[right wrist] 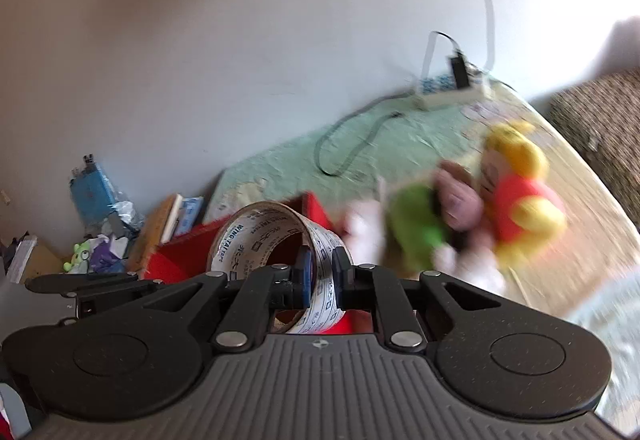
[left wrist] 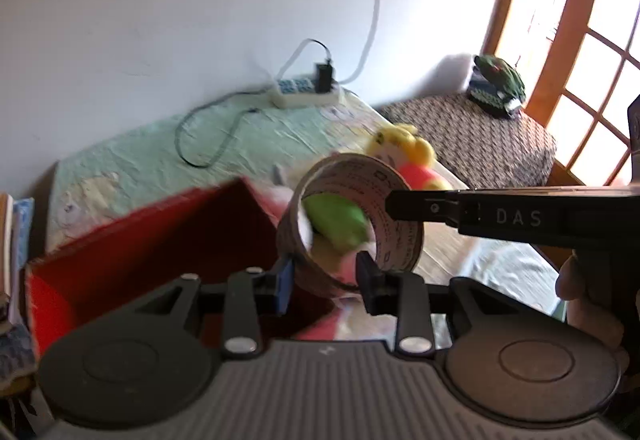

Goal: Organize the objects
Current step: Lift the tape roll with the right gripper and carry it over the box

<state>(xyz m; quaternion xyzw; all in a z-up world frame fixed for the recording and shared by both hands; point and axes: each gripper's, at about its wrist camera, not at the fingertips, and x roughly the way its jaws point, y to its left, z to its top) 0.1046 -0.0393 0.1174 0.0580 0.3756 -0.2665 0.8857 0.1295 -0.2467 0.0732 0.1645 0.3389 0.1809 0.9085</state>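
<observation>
Left wrist view: left gripper [left wrist: 326, 282] has its jaws closed on the wall of a brown tape roll [left wrist: 352, 224], one pad outside the ring, one inside, at the ring's lower edge. The roll is held in the air, standing on edge with its hole facing the camera, just right of the red box [left wrist: 132, 252] and above its near right corner. The right gripper [left wrist: 394, 205] comes in from the right and meets the roll's far rim; its jaws are not readable here. Through the hole, blurred, a green plush [left wrist: 338, 224]; beyond the roll, a yellow and red plush [left wrist: 408, 155] on the green bed cover [left wrist: 160, 155]. Behind the red box, at the wall, a white power strip [left wrist: 306, 91] with cables. Right wrist view: right gripper [right wrist: 322, 268] has its jaws nearly closed, pinching the wall of the same tape roll [right wrist: 276, 252], which carries printed lettering inside. The roll sits in front of the red box [right wrist: 176, 260]. Right of the box, motion-blurred, the green plush [right wrist: 416, 232] and the yellow and red plush [right wrist: 520, 191] lie on the bed cover [right wrist: 280, 167]. Left of the box, a heap of books and clutter [right wrist: 104, 236].
</observation>
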